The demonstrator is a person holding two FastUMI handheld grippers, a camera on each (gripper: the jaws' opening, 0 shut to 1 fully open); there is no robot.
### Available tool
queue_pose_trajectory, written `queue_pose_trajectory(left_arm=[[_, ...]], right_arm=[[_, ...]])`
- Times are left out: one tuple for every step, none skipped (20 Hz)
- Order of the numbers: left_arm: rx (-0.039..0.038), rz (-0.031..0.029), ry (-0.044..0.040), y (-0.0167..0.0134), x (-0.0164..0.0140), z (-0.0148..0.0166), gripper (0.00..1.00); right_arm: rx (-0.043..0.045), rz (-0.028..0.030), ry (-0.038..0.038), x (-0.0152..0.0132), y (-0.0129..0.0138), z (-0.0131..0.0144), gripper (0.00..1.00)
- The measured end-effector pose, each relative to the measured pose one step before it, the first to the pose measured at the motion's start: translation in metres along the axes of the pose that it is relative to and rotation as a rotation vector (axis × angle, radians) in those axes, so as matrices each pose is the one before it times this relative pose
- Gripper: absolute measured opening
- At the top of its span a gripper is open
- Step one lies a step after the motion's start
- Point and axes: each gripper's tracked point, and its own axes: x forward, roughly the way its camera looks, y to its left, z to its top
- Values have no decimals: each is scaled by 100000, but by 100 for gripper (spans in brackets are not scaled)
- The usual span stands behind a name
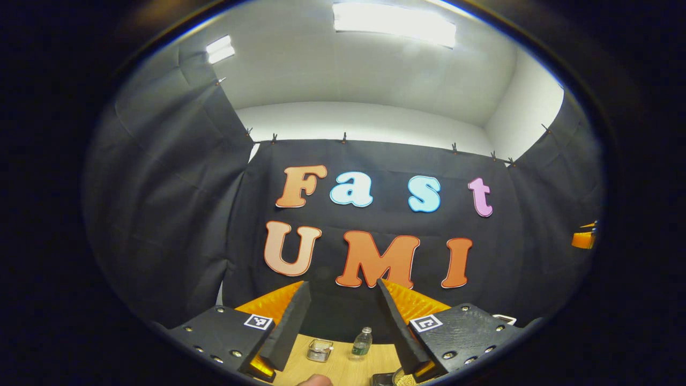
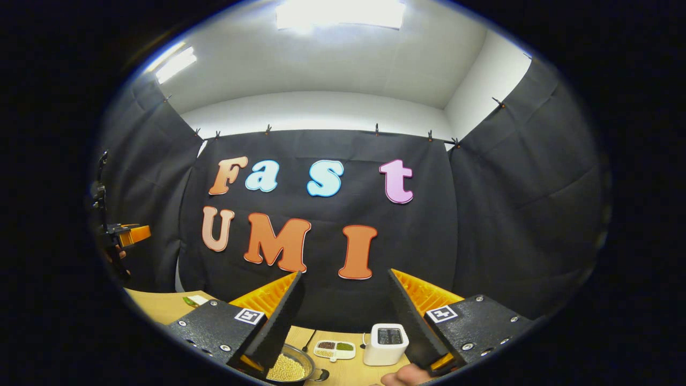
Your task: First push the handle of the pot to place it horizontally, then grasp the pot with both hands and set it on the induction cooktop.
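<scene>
— Your left gripper (image 1: pixel 343 305) sits closest in the left gripper view, and its jaws are spread wide with nothing between them. Do you see that?

— Yes. What lies past them?

— Between your fingers, low down, you have a strip of the wooden desk (image 1: pixel 337 364). A small glass container (image 1: pixel 320 350) stands on it, and a clear water bottle (image 1: pixel 363 342) stands upright just beside it, to its right. At the very bottom edge a fingertip (image 1: pixel 316 380) pokes in.

— And the pot?

— In that same view only a sliver of the pot (image 1: pixel 403 379) peeks out under your right-hand finger, at the bottom edge. The right gripper view shows it better: the pot (image 2: pixel 292 364) rests on the desk (image 2: pixel 161 305), low and partly behind the left-hand finger, with pale grains inside. I cannot tell which way its handle points.

— My right gripper?

— Your right gripper (image 2: pixel 345 305) is also released, jaws wide apart and gripping nothing. Beyond it you have a small white tray (image 2: pixel 334 349) with divided fillings, then a white toaster (image 2: pixel 386 343) just to its right. Far left, your other gripper shows again, held up well above the desk, with a hand (image 2: pixel 115 254) on it.
</scene>
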Motion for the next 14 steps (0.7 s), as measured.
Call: queue_pose_trajectory(left_arm=[[-255,-899,-347,-225,55,148,77],[67,-1305,-306,-300,15,245,76],[68,-950,-421,-466,178,212,76],[151,-1037,473,-639,-82,94,76],[-324,-968,773,-436,162,-44,77],[-680,-1085,1022,-493,-100,3,76],[-550,-662,671,-244,69,-3,76],[2,-3,65,215,-58,294,78],[396,682,-1152,291,-113,462,78],[482,878,-1553,374,-238,580,76],[336,770,-1871,229,-240,407,76],[98,717,-1685,166,-330,380,76],[52,942,-1487,137,-227,178,76],[373,1039,-894,151,-339,258,76]], right_arm=[[-220,-64,-557,-144,-134,428,91],[-195,418,-716,-104,-126,436,94],[-467,404,-1278,15,-59,485,94],[-869,126,-1178,-51,-109,452,94],[-1051,-159,-673,67,-57,300,95],[-1161,-37,-215,-56,57,154,95],[-550,-23,-254,256,308,273,97],[-370,677,-725,-1,326,56,97],[-66,610,-757,-167,195,203,95],[-328,755,-574,-122,230,200,95],[-358,529,-323,162,378,-76,97],[-207,426,-17,59,257,-65,95],[-34,585,144,-7,284,-171,95],[-198,757,139,-60,248,-175,95]])
